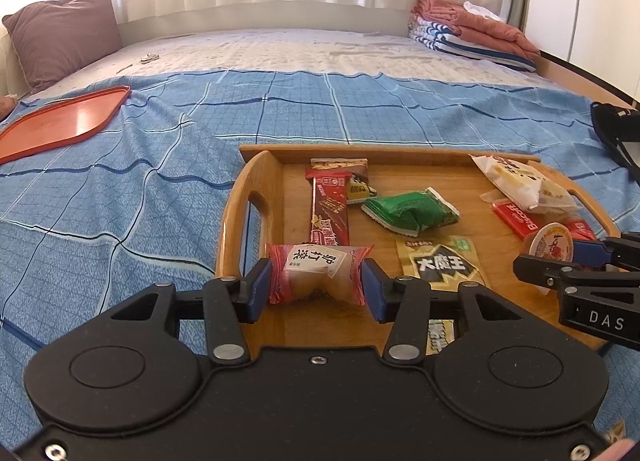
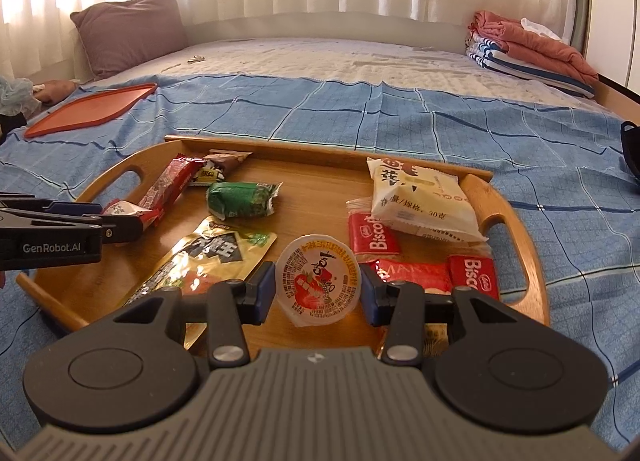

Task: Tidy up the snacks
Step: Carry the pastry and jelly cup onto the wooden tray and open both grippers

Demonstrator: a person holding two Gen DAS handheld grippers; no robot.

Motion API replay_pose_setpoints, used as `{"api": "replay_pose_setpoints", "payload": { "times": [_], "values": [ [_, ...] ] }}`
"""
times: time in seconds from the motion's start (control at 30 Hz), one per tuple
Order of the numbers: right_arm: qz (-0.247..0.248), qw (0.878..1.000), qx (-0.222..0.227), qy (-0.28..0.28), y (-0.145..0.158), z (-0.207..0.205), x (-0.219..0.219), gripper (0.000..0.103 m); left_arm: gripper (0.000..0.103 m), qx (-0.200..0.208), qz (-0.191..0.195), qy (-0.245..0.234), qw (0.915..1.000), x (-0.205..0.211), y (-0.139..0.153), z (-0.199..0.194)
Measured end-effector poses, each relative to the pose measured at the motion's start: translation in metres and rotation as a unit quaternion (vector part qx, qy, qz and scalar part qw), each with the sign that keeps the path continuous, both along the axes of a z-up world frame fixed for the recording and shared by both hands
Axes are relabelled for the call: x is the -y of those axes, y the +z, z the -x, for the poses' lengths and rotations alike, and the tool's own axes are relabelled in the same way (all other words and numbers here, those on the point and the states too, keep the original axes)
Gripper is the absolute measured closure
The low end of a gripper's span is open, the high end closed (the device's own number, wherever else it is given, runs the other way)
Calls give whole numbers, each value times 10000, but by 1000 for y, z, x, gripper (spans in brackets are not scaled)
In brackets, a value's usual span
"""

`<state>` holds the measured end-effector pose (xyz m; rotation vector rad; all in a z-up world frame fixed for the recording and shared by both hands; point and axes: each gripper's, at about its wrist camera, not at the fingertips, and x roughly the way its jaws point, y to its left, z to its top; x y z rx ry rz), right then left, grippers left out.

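A wooden tray (image 1: 236,213) with handles lies on the blue bedcover and holds several snacks. My left gripper (image 1: 316,285) is shut on a pink-wrapped pastry (image 1: 316,273) at the tray's near left, both pads against the wrapper's ends. My right gripper (image 2: 316,289) is shut on a round jelly cup (image 2: 318,281) with a printed lid, low over the tray's near right. In the tray lie a long red bar (image 1: 330,209), a green packet (image 1: 412,209), a gold and black pouch (image 1: 440,261), a white cake packet (image 2: 420,201) and red biscuit packs (image 2: 372,239).
An orange tray (image 1: 68,121) lies flat on the bedcover at the far left. A mauve pillow (image 1: 64,33) leans at the bed's head. Folded blankets (image 1: 472,29) are stacked at the far right. A black object (image 1: 612,125) sits at the right edge.
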<state>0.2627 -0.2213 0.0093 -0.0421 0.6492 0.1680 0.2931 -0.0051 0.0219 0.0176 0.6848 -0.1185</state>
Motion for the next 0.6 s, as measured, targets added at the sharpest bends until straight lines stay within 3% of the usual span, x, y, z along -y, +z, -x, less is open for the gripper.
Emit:
{"api": "replay_pose_setpoints", "payload": {
  "times": [0.27, 0.3, 0.33, 0.6],
  "values": [
    [-124, 9998, -4, -162, 0, -17, 8, 52, 56, 22, -106, -21, 9999, 0, 0, -9],
    [-108, 9998, 5, -149, 0, -18, 8, 44, 55, 28, -119, -24, 9999, 1, 0, -9],
    [-82, 9998, 33, -157, 0, -18, 8, 42, 53, 37, -136, -31, 9999, 2, -1, -9],
    [-70, 9999, 60, -87, 4, -14, 7, 37, 47, 67, -236, -128, 9996, 6, 1, -3]
  ]
}}
